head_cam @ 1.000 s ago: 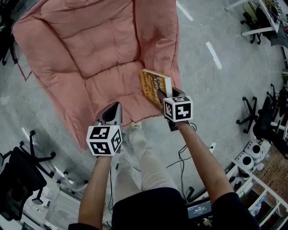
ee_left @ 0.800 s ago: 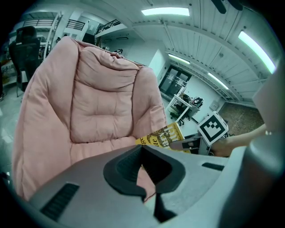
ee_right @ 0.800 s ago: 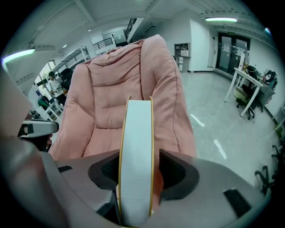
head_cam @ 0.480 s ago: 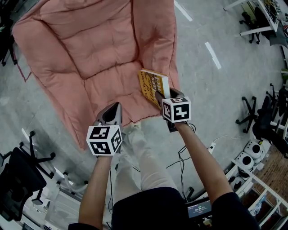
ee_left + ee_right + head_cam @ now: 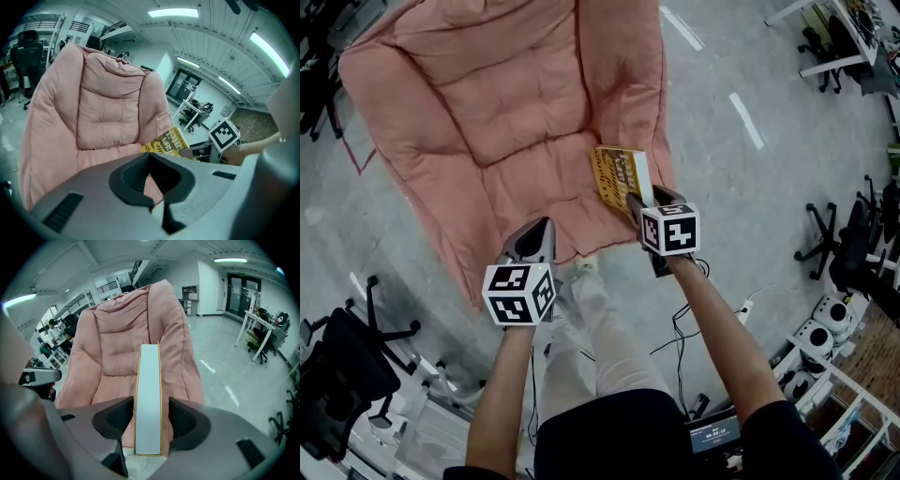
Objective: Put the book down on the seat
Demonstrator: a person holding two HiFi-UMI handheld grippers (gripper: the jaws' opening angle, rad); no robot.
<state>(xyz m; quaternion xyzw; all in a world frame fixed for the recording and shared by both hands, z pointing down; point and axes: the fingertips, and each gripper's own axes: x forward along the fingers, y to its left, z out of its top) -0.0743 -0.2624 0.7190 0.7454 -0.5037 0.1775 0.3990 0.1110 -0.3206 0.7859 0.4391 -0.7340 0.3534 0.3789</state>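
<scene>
right arm: bare forearm stretched forward and down, right gripper [image 5: 635, 200] at the front right corner of the seat [image 5: 516, 178]
left arm: also out front but lower and off to the left, left gripper [image 5: 542, 228] just over the seat's front edge
right jaws: spread wide with the book [image 5: 148, 390] standing edge-up between them, page side facing the camera; a sliver of gap on each side, so the pads aren't pressing on it
left jaws: pinched together, nothing in them
book: yellow cover, on the seat's right side close to the puffy pink side wall, tilted; its near end runs in between the right jaws. It looks to be resting on the cushion, though I can't say for sure
seat contents: just the book
</scene>
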